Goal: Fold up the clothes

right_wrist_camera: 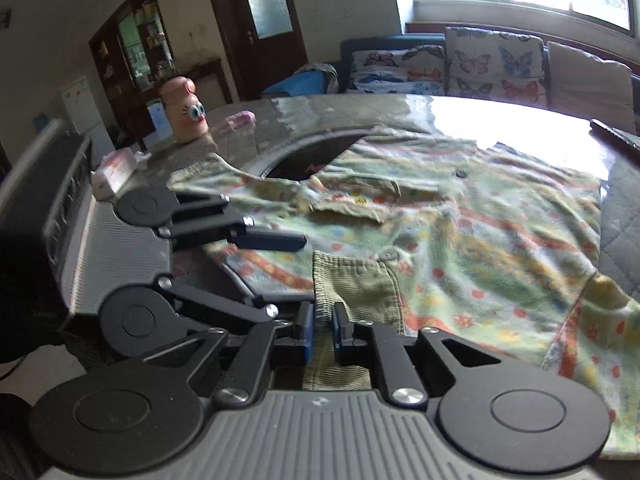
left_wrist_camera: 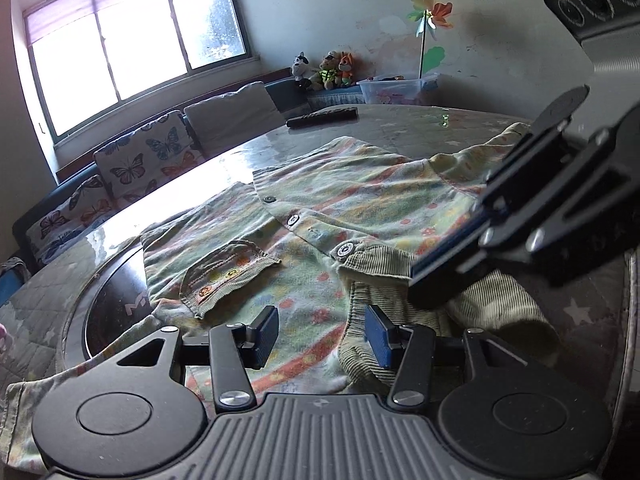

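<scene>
A small flowery green shirt [left_wrist_camera: 320, 208] with snap buttons and a chest pocket lies spread on the round table; it also shows in the right wrist view [right_wrist_camera: 460, 240]. Its corduroy collar [left_wrist_camera: 380, 260] is at the near end. My left gripper [left_wrist_camera: 322, 334] is open, low over the shirt beside the collar, with nothing between its pads. My right gripper [right_wrist_camera: 322, 334] is shut on the corduroy collar [right_wrist_camera: 360, 284]. It also shows in the left wrist view [left_wrist_camera: 448, 272], coming in from the right. The left gripper shows in the right wrist view [right_wrist_camera: 280, 272], open.
A dark round inset [left_wrist_camera: 116, 300] in the table lies partly under the shirt. A remote control [left_wrist_camera: 322, 117] lies at the table's far side. A pink toy figure [right_wrist_camera: 186, 110] stands at the far left. A sofa with butterfly cushions [left_wrist_camera: 136, 160] runs behind.
</scene>
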A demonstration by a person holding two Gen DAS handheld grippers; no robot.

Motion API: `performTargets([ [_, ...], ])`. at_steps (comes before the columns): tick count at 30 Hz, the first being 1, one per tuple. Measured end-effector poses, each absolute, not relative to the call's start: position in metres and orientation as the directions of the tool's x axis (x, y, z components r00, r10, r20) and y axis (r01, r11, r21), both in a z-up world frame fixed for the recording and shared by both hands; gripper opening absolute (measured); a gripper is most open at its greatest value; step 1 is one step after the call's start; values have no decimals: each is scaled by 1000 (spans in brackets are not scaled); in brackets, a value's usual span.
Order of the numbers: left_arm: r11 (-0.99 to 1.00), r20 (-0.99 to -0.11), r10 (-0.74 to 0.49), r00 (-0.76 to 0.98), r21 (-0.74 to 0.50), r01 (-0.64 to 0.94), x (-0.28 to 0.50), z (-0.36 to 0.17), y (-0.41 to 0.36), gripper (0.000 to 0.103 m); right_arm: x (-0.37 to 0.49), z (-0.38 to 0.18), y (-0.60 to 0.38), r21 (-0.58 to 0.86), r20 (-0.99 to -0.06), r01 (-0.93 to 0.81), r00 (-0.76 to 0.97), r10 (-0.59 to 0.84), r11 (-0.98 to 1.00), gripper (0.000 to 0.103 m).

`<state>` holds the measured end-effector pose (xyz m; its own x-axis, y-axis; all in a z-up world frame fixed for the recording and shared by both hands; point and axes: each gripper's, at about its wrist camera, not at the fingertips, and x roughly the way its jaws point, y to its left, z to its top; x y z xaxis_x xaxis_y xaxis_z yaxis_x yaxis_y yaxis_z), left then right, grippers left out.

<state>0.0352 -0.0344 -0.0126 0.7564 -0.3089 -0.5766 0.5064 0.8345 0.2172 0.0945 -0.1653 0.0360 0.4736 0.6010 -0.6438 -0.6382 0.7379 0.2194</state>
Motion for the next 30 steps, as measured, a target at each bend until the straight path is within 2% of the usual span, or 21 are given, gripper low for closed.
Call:
performTargets([
  [6, 848, -565, -313, 763, 196, 493, 31, -4, -20, 53, 108, 48, -176, 259, -585, -599, 527, 617, 757, 12],
  [9, 858, -553, -307, 774, 191, 477, 29, 4, -13, 54, 116, 37, -166, 187, -617, -585, 556, 558, 789, 12],
  [14, 874, -509, -299, 807, 193, 446, 27, 20, -4, 54, 113, 21, -152, 123, -651, -626, 535, 539, 770, 12],
  [20, 891, -518, -273, 811, 182, 417, 44, 19, -9, 54, 100, 8, -144, 58, -674, -650, 535, 510, 758, 13],
  [26, 867, -519, -331, 788, 163, 471, 54, 15, -38, 54, 82, 16, -164, 75, -661, -621, 554, 506, 780, 18],
  [30, 864, -556, -332, 762, 145, 483, 61, 1, -49, 54, 73, 23, -188, 122, -645, -570, 577, 501, 813, 28],
])
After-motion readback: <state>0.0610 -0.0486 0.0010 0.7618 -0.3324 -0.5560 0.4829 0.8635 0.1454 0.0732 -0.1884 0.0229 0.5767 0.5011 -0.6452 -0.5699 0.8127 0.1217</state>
